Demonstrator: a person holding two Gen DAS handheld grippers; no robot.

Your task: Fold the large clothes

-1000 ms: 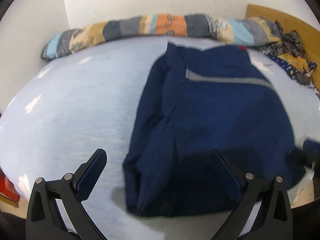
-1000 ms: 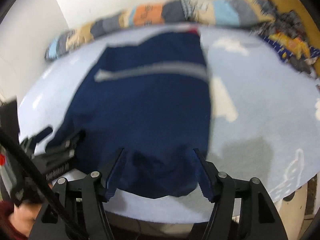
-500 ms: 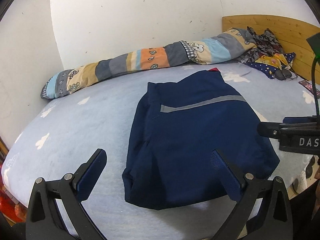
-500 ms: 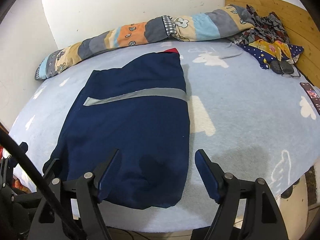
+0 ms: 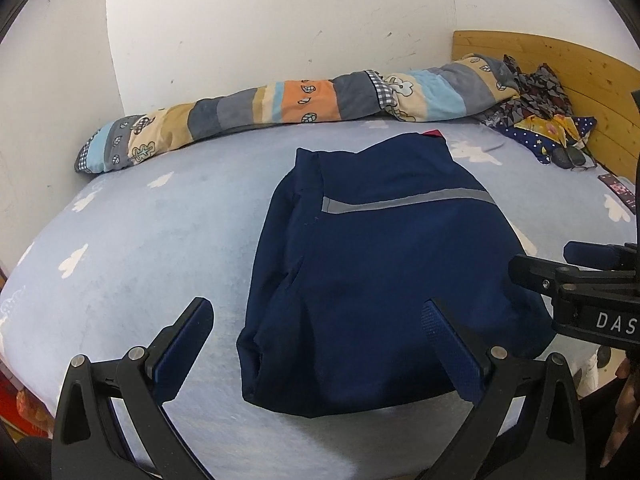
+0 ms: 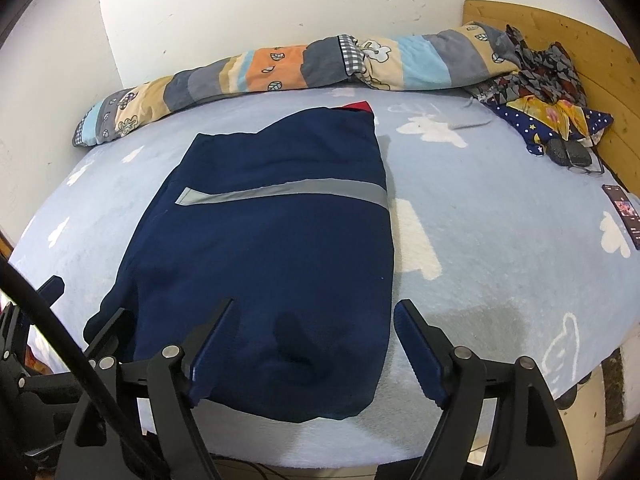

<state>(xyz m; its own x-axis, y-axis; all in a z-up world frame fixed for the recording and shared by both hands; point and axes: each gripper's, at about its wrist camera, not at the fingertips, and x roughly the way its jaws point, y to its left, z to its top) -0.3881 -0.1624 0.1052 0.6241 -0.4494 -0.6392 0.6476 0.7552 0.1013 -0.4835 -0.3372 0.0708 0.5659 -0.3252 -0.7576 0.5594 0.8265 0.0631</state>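
Observation:
A navy blue garment (image 5: 384, 264) with a grey reflective stripe lies folded into a rectangle on the light blue bed sheet (image 5: 140, 240); it also shows in the right wrist view (image 6: 272, 256). My left gripper (image 5: 316, 316) is open and empty, held back above the garment's near left corner. My right gripper (image 6: 312, 312) is open and empty, above the garment's near right edge. The right gripper also shows at the right edge of the left wrist view (image 5: 580, 284).
A rolled patchwork quilt (image 5: 288, 108) lies along the wall at the back. Crumpled patterned clothes (image 6: 548, 92) sit by the wooden headboard (image 6: 600, 48) at the right. A phone (image 6: 624, 212) lies near the right bed edge. The bed's front edge is just below the grippers.
Both grippers have pulled back and up from the garment's near edge, and the views have steadied. The garment lies still, folded.

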